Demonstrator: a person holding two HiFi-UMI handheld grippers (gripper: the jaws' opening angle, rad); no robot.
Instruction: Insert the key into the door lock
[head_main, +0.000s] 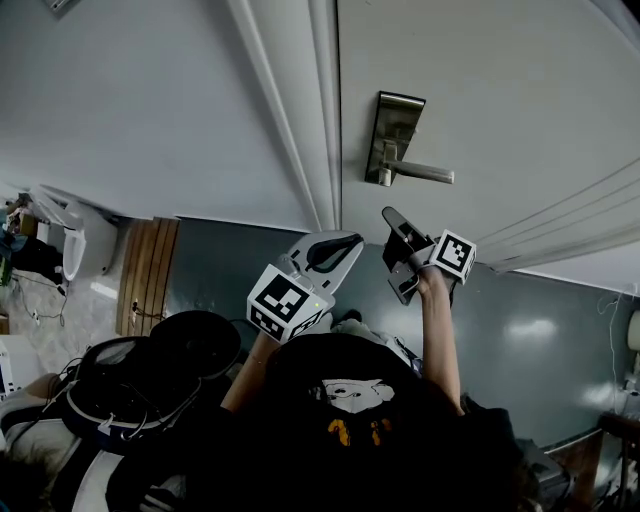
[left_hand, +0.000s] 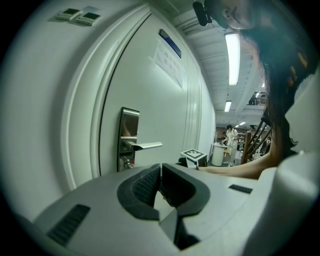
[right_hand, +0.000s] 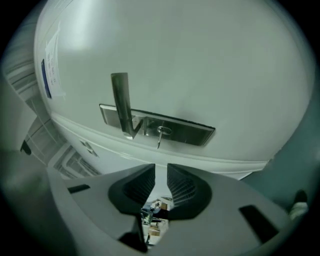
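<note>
The pale door carries a steel lock plate with a lever handle. In the right gripper view the plate lies sideways, and a small key sticks out of its keyhole beside the lever. My right gripper hangs a short way back from the key, jaws slightly open with nothing between them; the head view shows that gripper just below the lock. My left gripper is shut on nothing, level with the lock plate and to its side. In the head view the left gripper is under the door edge.
The door frame runs left of the lock. A slatted wooden board and a white fixture stand at the left on the floor. A dark bag with cables lies by my legs. A paper notice hangs on the door.
</note>
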